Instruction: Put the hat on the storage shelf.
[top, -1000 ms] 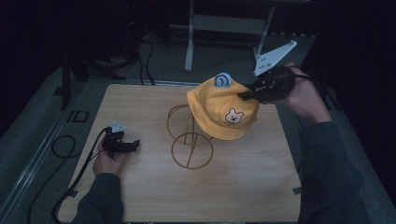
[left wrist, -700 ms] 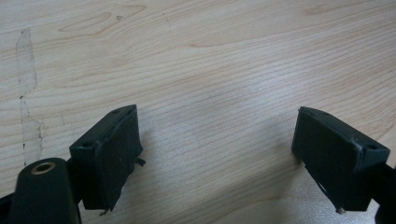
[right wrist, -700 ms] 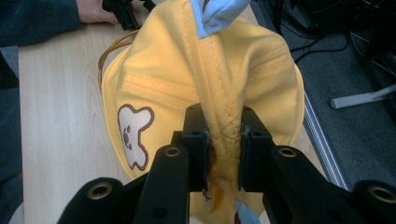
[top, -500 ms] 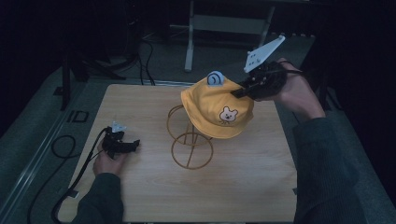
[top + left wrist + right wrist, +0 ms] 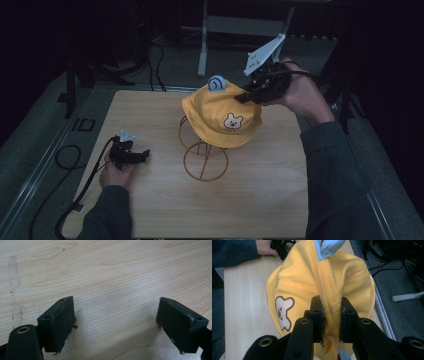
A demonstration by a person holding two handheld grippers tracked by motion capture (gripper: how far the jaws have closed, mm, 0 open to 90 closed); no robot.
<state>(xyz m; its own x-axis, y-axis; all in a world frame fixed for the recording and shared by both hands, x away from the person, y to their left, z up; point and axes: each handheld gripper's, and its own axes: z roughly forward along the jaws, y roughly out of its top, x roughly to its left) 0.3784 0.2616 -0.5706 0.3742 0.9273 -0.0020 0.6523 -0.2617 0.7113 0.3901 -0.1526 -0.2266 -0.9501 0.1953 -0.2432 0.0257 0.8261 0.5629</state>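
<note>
yellow hat (image 5: 220, 112) pinched by right gripper (image 5: 331, 322) | hides wire stand (image 5: 202, 157) top

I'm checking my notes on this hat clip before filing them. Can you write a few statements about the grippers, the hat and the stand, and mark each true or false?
1. The right gripper pinches a fold of the yellow hat. True.
2. The left gripper holds the wire stand. False: its jaws stand open over the bare wooden table, nothing between them.
3. The hat bears a small bear face. True.
4. The hat lies flat on the table. False: it is held up over the wire stand.
5. The left gripper rests near the table's left side in the high view. True.
</note>
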